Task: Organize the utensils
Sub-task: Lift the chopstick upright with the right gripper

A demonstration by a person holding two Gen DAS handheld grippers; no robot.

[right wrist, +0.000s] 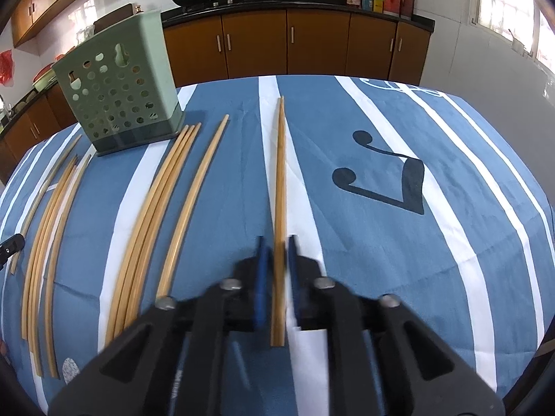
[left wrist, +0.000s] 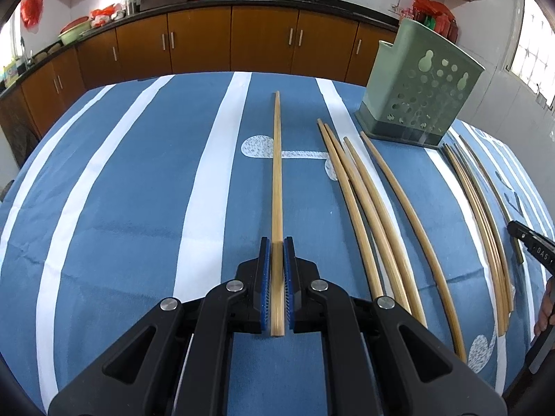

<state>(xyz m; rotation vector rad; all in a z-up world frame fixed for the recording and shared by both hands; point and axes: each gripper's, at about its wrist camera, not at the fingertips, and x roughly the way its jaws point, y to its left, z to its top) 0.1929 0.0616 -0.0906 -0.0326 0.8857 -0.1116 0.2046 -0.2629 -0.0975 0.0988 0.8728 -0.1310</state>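
Observation:
My left gripper (left wrist: 276,242) is shut on a single bamboo chopstick (left wrist: 276,159) that points away over the table. My right gripper (right wrist: 277,242) is closed around a pair of bamboo chopsticks (right wrist: 280,159); its fingers are blurred. A green perforated utensil holder (left wrist: 416,86) stands upright at the far right in the left wrist view and at the far left in the right wrist view (right wrist: 118,86). Several loose chopsticks (left wrist: 367,201) lie on the cloth between the grippers, and they also show in the right wrist view (right wrist: 163,201).
The table has a blue cloth with white stripes (left wrist: 138,190). More chopsticks (left wrist: 482,208) lie to the right of the holder. Brown kitchen cabinets (left wrist: 263,38) with woks on the counter stand behind the table. The right gripper's tip (left wrist: 530,242) shows at the left view's right edge.

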